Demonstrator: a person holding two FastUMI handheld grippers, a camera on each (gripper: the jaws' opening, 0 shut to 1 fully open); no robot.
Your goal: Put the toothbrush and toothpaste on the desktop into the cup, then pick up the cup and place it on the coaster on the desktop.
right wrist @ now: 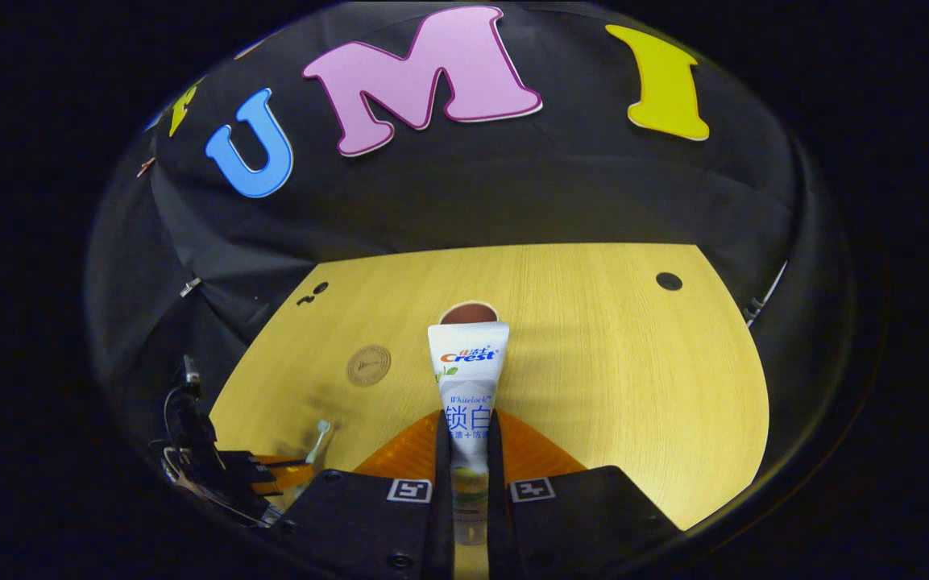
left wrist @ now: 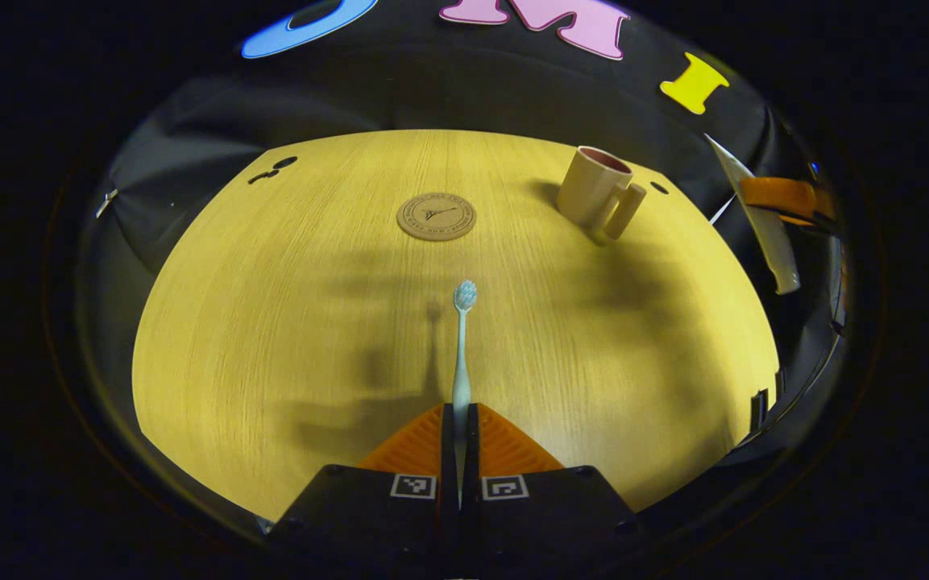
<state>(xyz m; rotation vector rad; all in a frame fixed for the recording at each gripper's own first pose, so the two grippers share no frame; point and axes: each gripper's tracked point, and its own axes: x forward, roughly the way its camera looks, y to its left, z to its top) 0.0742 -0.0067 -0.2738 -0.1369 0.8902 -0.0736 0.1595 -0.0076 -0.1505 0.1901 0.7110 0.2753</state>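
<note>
While raised, both grippers: toothbrush (left wrist: 461,354), toothpaste (right wrist: 468,387).

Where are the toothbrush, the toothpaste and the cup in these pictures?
toothbrush (left wrist: 462,346), left gripper view, middle of its pale handle.
toothpaste (right wrist: 468,362), right gripper view, upper flat end of the tube.
cup (left wrist: 589,189), left gripper view, its beige side wall.

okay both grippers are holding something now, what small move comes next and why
Probably carry the right gripper forward and lower the toothpaste into the cup. The tube is clamped and lifted off the desktop, the cup's open mouth sits just beyond its end, and nothing lies between.
</note>
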